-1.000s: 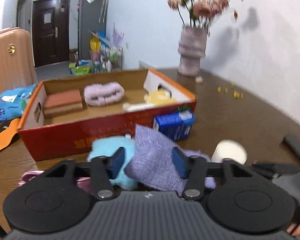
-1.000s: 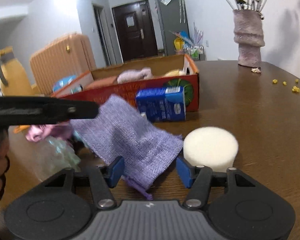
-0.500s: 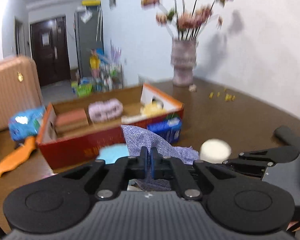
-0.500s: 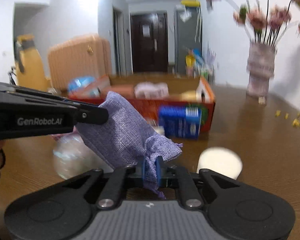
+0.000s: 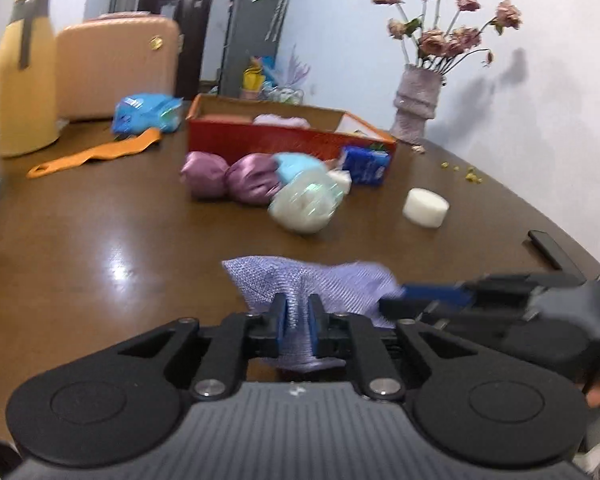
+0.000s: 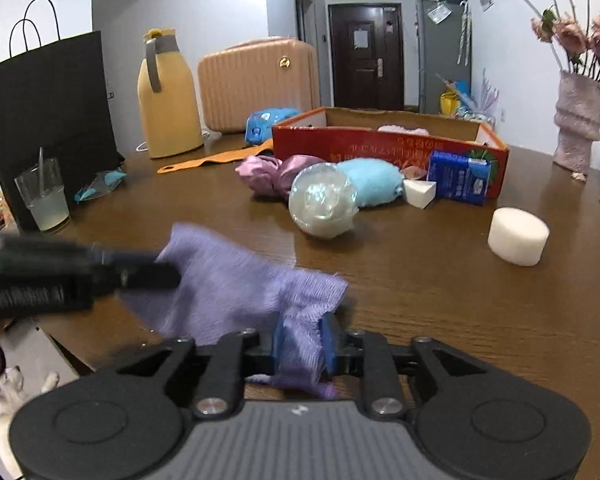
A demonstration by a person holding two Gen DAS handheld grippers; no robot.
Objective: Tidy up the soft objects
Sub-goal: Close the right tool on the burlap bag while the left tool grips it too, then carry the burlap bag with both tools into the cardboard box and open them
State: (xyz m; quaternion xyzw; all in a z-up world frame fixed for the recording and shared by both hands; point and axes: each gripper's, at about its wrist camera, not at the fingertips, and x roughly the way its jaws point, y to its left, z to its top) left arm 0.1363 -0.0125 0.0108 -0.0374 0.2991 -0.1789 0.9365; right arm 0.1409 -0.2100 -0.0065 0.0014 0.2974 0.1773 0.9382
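A purple woven cloth bag (image 5: 320,280) (image 6: 228,276) hangs stretched just above the brown table, held at two ends. My left gripper (image 5: 298,304) has the cloth pinched between its blue pads while its jaws are opening slightly. My right gripper (image 6: 302,332) also grips a bunched end, its jaws opening slightly too. The red cardboard box (image 5: 284,142) (image 6: 380,148) stands further back. In front of it lie pink satin bundles (image 5: 228,178), a light-blue plush (image 6: 372,180), a clear wrapped ball (image 5: 306,204) and a white round sponge (image 6: 518,236).
A blue tissue pack (image 6: 458,176) and a white wedge sponge (image 6: 419,192) lean by the box. A yellow thermos (image 6: 168,96), a glass (image 6: 46,196) and a black paper bag (image 6: 48,92) stand at the left. A vase (image 5: 414,104) is at the back right.
Both grippers closed on the purple bag and pulled it back from the box toward the near part of the table. The box and the pile now look farther away.
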